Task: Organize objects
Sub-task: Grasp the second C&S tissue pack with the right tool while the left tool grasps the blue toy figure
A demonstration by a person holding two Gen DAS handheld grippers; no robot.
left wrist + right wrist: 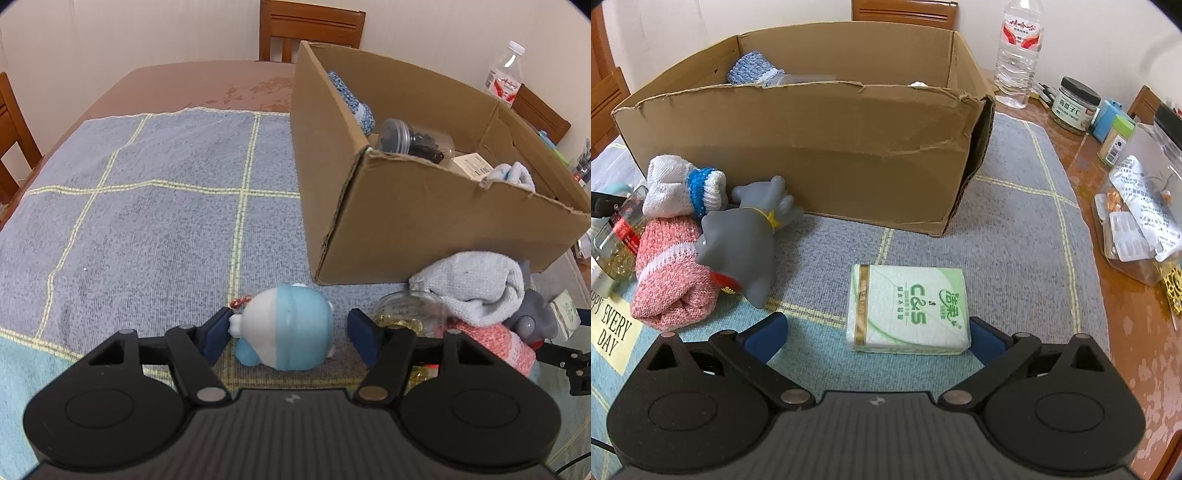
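Note:
A cardboard box (424,221) stands on the blue checked cloth; in the right wrist view it (812,155) fills the back. My left gripper (290,338) is open around a blue and white toy figure (288,328) lying on the cloth; the left pad touches it, the right pad stands apart. My right gripper (877,336) is open around a green tissue pack (908,310); the right pad is at its edge. A grey toy animal (742,236), a pink knit roll (672,269), a white and blue knit roll (683,188) and a glass jar (410,314) lie in front of the box.
Inside the box are a dark-lidded jar (413,142), a blue knit roll (354,103) and a pale cloth (511,175). A water bottle (1017,51), a lidded jar (1073,105), small containers and blister packs (1134,225) sit on the wooden table at right. Chairs stand around.

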